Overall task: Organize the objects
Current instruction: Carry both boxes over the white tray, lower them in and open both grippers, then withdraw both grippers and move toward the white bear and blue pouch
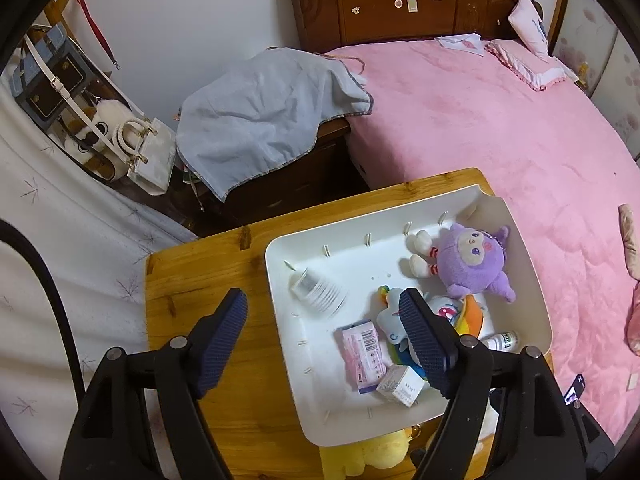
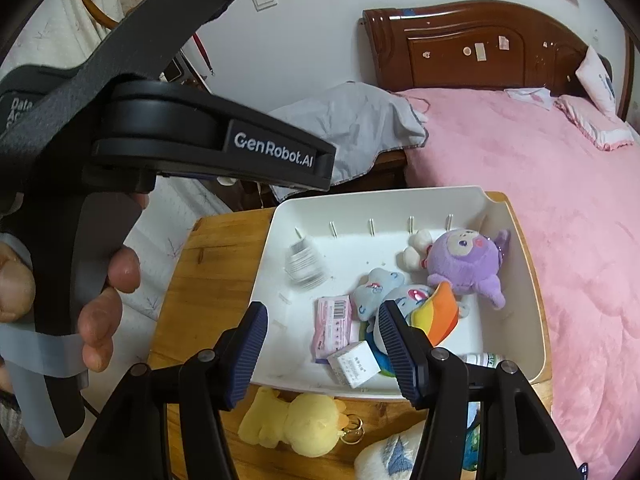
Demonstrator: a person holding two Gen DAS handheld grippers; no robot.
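Note:
A white tray (image 1: 280, 264) (image 2: 516, 280) sits on a wooden table (image 1: 192, 280) (image 2: 200, 280). In it lie a purple plush (image 1: 472, 264) (image 2: 464, 264), a rainbow unicorn plush (image 1: 464, 312) (image 2: 420, 304), a pink packet (image 1: 362, 350) (image 2: 334, 326), a small white box (image 1: 400, 388) (image 2: 354, 364), a small bottle (image 1: 502, 338) (image 2: 484, 359) and a blurred white barcoded item (image 1: 318, 288) (image 2: 306, 264). My left gripper (image 1: 322, 334) is open and empty above the tray's left edge. My right gripper (image 2: 322, 346) is open and empty over the tray's near part. A yellow plush (image 2: 296, 420) (image 1: 368, 456) lies in front of the tray.
A pink bed (image 1: 500, 128) (image 2: 540, 184) with a wooden headboard lies right of the table. A blue cloth (image 1: 264, 116) (image 2: 360, 128) covers a nightstand. Bags (image 1: 80, 92) hang at left. The left gripper's body (image 2: 160, 132) fills the right view's left side. A white plush (image 2: 392, 460) lies near.

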